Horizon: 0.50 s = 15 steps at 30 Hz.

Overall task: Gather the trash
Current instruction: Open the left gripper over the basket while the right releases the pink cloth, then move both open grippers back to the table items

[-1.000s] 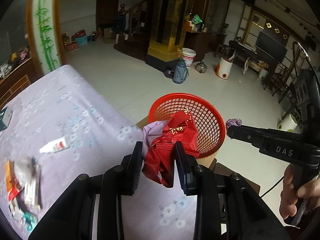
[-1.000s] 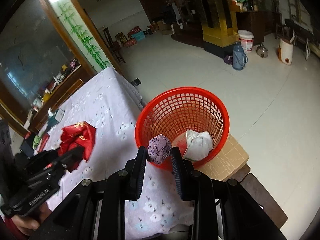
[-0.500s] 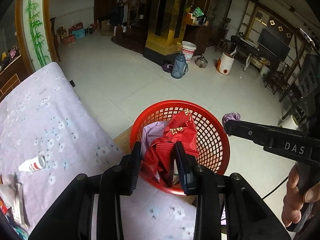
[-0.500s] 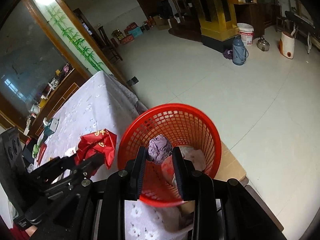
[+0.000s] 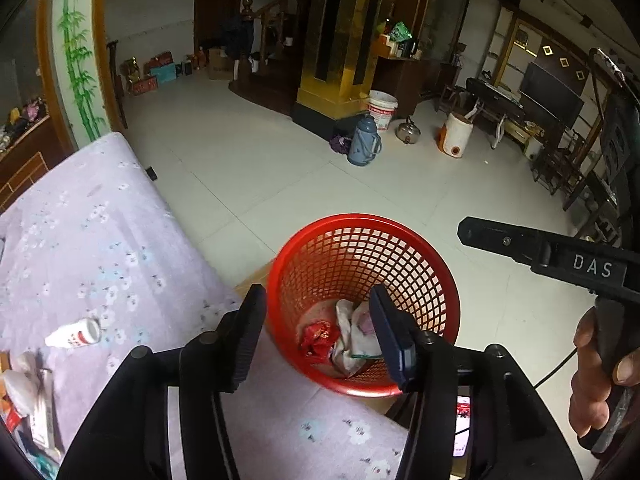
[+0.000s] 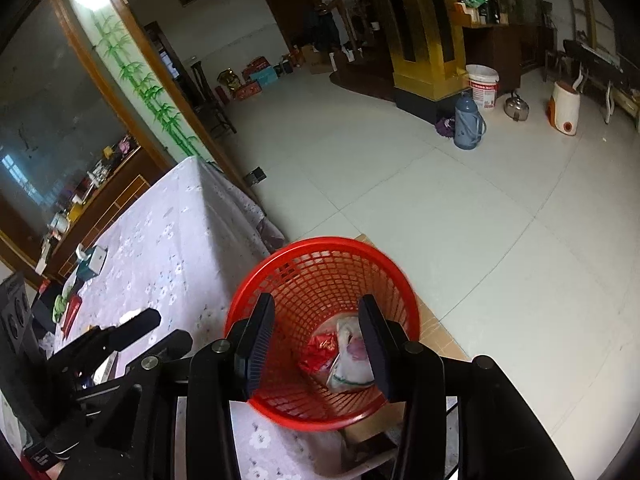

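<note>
Hovering over red basket (image 5: 420, 240), left gripper (image 5: 316, 328) and right gripper (image 6: 316, 334) spread, empty; trash (image 6: 348, 352) partly hidden.

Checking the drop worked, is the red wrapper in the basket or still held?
In the basket: the red wrapper lies at the bottom of the red basket, and the left claw is open, empty.

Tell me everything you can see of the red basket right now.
The red basket is round, plastic-looking, with lattice walls and a solid rim. It stands upright beside the table's edge on a flat brown board. Inside lie a crumpled red wrapper and a whitish bag. Both grippers hang open above it, touching nothing.
</note>
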Motion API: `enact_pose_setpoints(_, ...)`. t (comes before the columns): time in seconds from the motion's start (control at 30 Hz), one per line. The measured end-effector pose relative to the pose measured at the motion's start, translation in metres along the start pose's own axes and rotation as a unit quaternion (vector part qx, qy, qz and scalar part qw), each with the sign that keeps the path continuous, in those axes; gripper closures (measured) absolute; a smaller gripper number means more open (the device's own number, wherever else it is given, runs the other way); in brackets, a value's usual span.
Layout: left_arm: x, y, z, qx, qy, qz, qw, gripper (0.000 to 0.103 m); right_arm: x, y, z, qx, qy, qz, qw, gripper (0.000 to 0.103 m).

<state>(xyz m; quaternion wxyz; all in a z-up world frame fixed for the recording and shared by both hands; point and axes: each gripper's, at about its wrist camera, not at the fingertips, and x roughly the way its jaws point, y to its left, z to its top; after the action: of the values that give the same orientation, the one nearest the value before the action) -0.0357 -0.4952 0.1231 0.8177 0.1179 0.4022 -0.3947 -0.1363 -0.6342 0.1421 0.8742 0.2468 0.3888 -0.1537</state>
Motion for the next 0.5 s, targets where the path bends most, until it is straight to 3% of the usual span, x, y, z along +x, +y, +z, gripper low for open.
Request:
enact_pose_setpoints(0.33,-0.051,0.029,-0.022,-0.015,-0.030,0.015,0.9993,0.049,-0.021,0.056,-0.034,-0.051,-0.022,0.000,0.998,0.054)
enact_pose_setpoints(0.5,-0.076,0.051,-0.035,-0.025,-0.039,0.029,0.9985,0.049,-0.018,0.076,-0.055,-0.052,-0.003,0.010,0.999,0.054)
